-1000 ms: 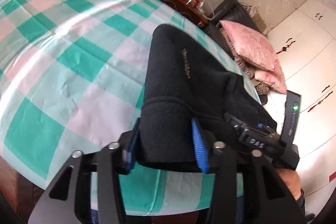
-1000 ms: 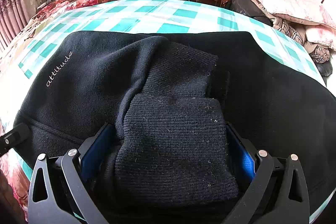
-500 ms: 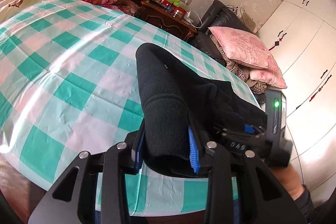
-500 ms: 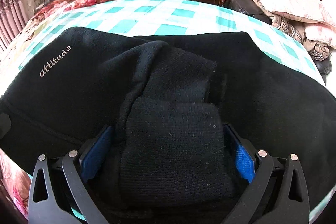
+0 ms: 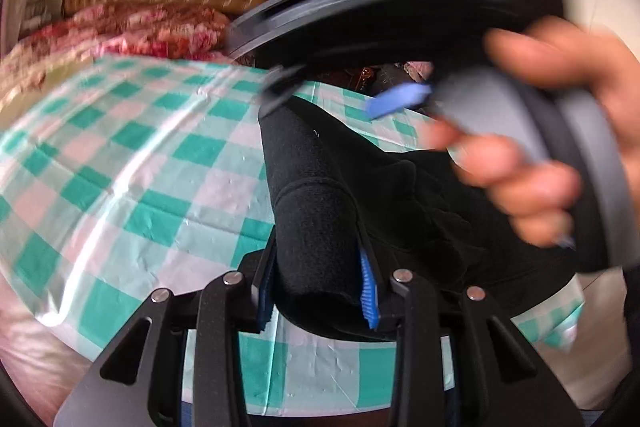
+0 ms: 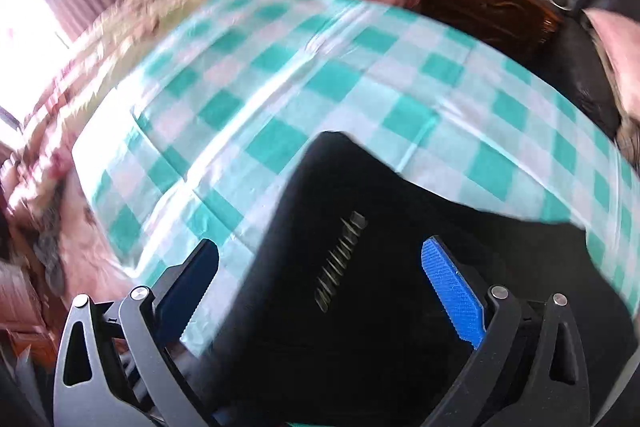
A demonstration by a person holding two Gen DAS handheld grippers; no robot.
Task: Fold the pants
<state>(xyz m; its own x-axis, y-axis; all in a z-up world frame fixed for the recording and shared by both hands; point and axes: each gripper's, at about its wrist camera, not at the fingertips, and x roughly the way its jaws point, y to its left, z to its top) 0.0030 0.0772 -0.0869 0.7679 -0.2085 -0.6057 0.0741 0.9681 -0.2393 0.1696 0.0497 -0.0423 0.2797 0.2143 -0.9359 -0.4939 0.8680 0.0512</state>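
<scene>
Two grippers now differ: the left gripper (image 5: 318, 287) clamps the black fleece pants (image 5: 316, 227) over the green checked bench (image 5: 120, 167); the right gripper (image 6: 320, 291) has let go, fingers wide, so one fold seems laid.

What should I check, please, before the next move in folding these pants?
1. Left gripper pinches a pants fold: ok.
2. Right gripper open and empty: ok; fabric lies under it, pads apart.
3. Right gripper clear of the left camera's view: not ok; it and the hand block much of it.
4. Pants flat on the tablecloth: cannot tell; blurred.
5. Bare cloth for the fold: ok.
</scene>
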